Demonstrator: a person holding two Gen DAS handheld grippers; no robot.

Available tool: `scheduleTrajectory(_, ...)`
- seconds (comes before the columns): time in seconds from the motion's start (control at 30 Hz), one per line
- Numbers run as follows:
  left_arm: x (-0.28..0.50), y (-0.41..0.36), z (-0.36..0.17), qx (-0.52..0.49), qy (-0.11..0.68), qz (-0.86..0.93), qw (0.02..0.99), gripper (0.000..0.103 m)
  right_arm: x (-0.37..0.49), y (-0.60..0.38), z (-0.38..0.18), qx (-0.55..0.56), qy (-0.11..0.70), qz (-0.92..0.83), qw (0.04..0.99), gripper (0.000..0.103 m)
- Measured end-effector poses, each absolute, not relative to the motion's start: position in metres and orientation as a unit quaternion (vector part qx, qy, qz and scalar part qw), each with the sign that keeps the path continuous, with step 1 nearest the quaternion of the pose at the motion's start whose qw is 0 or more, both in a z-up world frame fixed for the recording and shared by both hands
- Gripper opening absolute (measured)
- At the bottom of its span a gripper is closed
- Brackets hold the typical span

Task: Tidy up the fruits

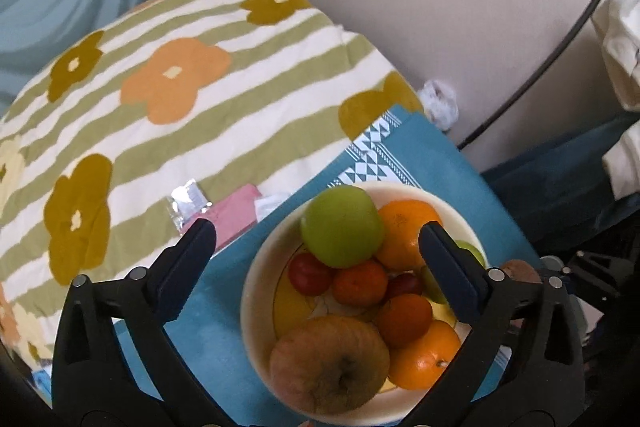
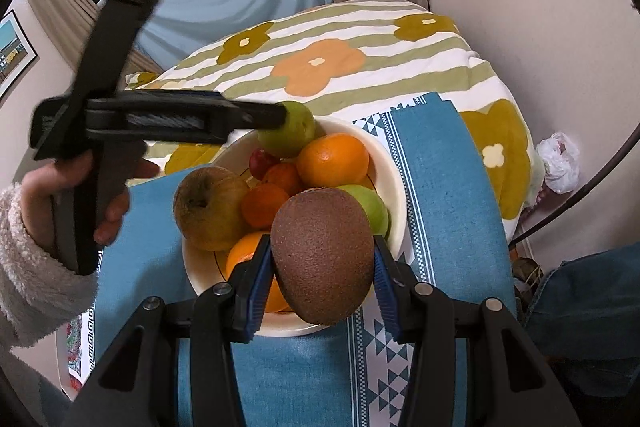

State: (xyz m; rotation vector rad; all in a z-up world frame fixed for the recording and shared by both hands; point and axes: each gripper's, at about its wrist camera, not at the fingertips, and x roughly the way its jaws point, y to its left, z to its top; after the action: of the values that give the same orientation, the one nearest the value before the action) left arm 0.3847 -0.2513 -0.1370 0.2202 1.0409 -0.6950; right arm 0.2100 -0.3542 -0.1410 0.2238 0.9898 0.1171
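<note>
Above bowl (image 2: 390, 163): gripped kiwi (image 2: 324, 255), seemingly.

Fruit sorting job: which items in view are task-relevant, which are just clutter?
In play:
- kiwi, clamped in right tool
- bowl
- green apple
- oranges
- left tool, open

Clutter:
- foil packet
- pink paper
- plastic bag

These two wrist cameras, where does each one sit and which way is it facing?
Left wrist: on the left gripper, angled down over the cream fruit bowl; its own open black fingers show.
Right wrist: on the right gripper, angled down at the bowl; its fingers clamp a brown kiwi; a hand in a fleecy sleeve holds the left gripper.
Shared: the bowl, the top green apple, the blue cloth.
</note>
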Motion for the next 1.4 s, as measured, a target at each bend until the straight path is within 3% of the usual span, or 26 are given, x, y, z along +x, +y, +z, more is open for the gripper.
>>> scheduleTrajectory(0.5, 0.327, -0.165, -0.125, 0.033, 0.499, -0.21, 0.84, 0.103, 0.218, -0.343, -0.139, 0.062, 0.461, 0.101, 0.88, 0.043)
scheduleTrajectory(0.97, 0.272, -0.139, -0.138, 0.002, 0.505, -0.128, 0.854, 0.103, 0.221, -0.338, -0.156, 0.02, 0.456, 0.153, 0.876, 0.044)
scheduleTrajectory(1.03, 0.263, -0.138, -0.14, -0.006, 0.507, -0.116, 0.854, 0.103, 0.218, -0.339, -0.155, 0.016, 0.45, 0.166, 0.877, 0.051)
scheduleTrajectory(1.1, 0.254, -0.138, -0.141, -0.013, 0.506, -0.105, 0.856, 0.103, 0.215, -0.341, -0.153, 0.012, 0.441, 0.176, 0.88, 0.071)
scheduleTrajectory(1.13, 0.25, -0.139, -0.14, -0.017, 0.505, -0.1, 0.857, 0.103, 0.215, -0.341, -0.152, 0.011, 0.439, 0.181, 0.88, 0.075)
scheduleTrajectory(1.4, 0.214, -0.141, -0.126, -0.043, 0.49, -0.056, 0.869, 0.103, 0.209, -0.347, -0.15, -0.006, 0.437, 0.221, 0.872, 0.077)
